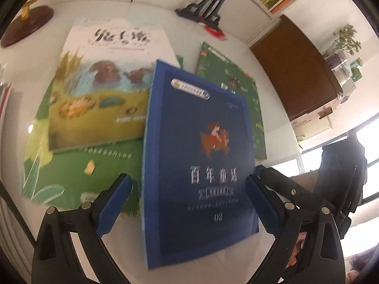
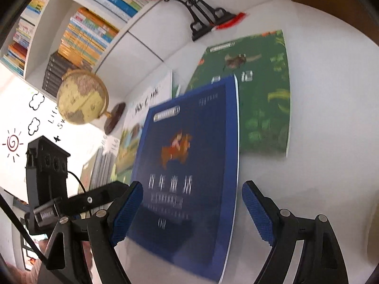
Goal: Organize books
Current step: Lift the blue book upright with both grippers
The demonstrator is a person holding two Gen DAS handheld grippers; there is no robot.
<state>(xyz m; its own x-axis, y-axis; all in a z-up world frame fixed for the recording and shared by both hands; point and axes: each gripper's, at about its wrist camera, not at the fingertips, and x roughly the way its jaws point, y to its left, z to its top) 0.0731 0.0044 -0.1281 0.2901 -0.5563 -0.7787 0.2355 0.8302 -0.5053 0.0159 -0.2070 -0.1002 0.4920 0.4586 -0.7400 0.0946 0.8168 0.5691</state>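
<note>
Straddling the blue book point(image 1: 199, 165), both tools sit wide open w/ nothing held: left tool point(image 1: 189, 206) has its pads either side of the book's near end, right tool point(image 2: 191, 210) likewise, pads clear of the cover as far as I can tell.

Where it is: blue book lies flat on the white worktop point(image 2: 331, 118), on top of the spread, overlapping a green book point(image 1: 78, 165) and the pale picture book point(image 1: 104, 82) on the left tool's side; another green book point(image 2: 260, 99) sits just beyond, its corner tucked under the blue one.

Risks, as I judge them:
- Flat book, thin edge. Pads closing across the width prob won't fit or will skid off the glossy cover; need an edge or corner lifted first.
- Closing low could pinch the green book underneath too, dragging two at once.
- Two tools on the same end: they're close, could bump each other.
- Lifting by one end may let the covers flop open.
- Globe point(image 2: 83, 97) and black stand point(image 1: 208, 7) are near the far side; a wide swing could clip them.

Orientation: long axis runs away from the tools toward the shelf side, slightly skewed. Title reads upright from the tools, so bottom edge is nearest, top edge far. Spine on the left tool's side, page edges on the right's.
</note>
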